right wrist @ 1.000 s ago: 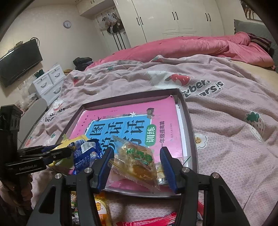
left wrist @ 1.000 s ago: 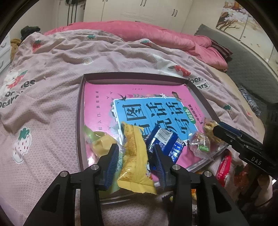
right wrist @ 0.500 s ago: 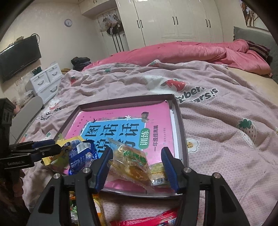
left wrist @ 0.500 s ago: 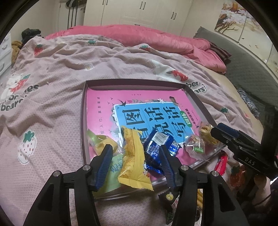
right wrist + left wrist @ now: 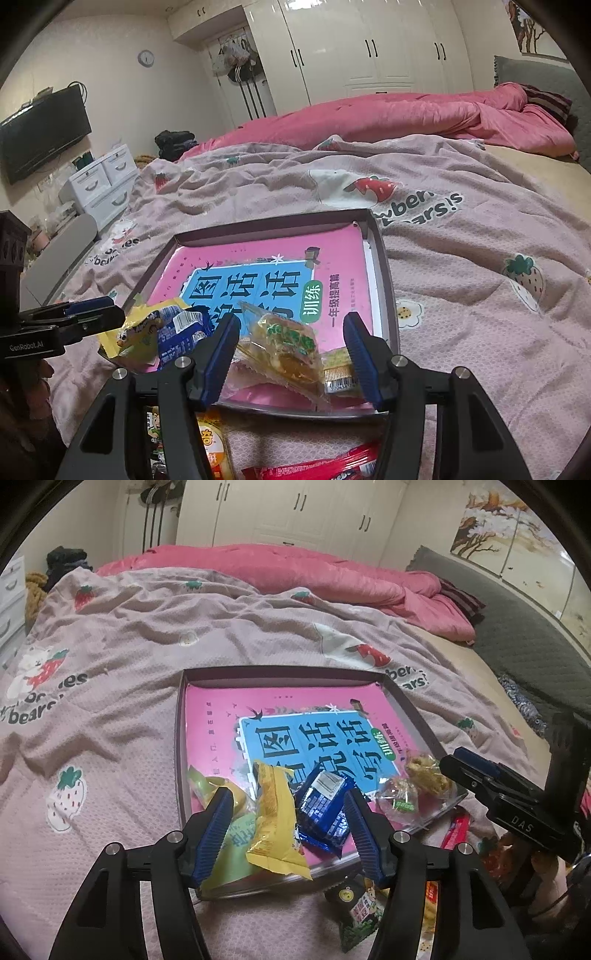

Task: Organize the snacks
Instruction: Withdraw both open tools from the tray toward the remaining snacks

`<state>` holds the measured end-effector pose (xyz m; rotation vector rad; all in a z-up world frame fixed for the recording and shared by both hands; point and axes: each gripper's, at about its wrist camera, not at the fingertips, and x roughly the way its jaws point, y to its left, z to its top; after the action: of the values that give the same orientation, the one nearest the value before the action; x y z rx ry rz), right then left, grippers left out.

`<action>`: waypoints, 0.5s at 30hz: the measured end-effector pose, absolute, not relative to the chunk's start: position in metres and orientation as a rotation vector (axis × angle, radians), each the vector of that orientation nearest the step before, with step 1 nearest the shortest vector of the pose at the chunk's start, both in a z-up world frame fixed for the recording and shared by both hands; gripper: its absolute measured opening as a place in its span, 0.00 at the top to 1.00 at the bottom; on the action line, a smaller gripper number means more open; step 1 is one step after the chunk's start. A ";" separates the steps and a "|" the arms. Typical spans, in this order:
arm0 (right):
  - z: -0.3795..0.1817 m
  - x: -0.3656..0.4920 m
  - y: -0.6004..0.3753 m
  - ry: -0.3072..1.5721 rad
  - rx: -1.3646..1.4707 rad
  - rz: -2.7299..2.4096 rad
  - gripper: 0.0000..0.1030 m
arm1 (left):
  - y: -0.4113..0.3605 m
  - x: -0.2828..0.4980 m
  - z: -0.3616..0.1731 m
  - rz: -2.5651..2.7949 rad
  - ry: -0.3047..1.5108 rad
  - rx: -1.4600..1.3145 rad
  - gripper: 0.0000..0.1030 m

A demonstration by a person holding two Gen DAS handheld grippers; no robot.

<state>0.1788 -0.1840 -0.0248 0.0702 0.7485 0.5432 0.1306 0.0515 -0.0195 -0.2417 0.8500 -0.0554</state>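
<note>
Crinkling foil packets (image 5: 320, 809), rectangular tray (image 5: 180, 746)

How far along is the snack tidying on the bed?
Partly done. Several snacks already lie in the tray: a yellow packet, a blue packet and clear-wrapped pastries. Nothing is in hand; the left gripper and right gripper both have open jaws. Left to do: a dark green packet and a red packet lie outside the tray.

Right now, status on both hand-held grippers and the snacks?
Left hand-held gripper open, empty. Right hand-held gripper open, empty. Yellow packet, blue packet in tray. Red wrapper outside.
</note>
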 end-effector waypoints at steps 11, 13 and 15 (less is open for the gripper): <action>-0.014 0.171 -0.196 0.728 0.088 0.520 0.42 | 0.051 0.121 -0.008 -0.059 0.827 -0.247 0.33; -0.013 0.169 -0.197 0.726 0.085 0.515 0.42 | 0.050 0.119 -0.006 -0.063 0.825 -0.245 0.33; -0.012 0.167 -0.198 0.725 0.083 0.511 0.42 | 0.050 0.117 -0.005 -0.064 0.823 -0.243 0.33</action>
<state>0.1670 -0.1977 -0.0122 0.0829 0.7252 0.5112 0.1168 0.0498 -0.0047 -0.2426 0.8226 -0.0639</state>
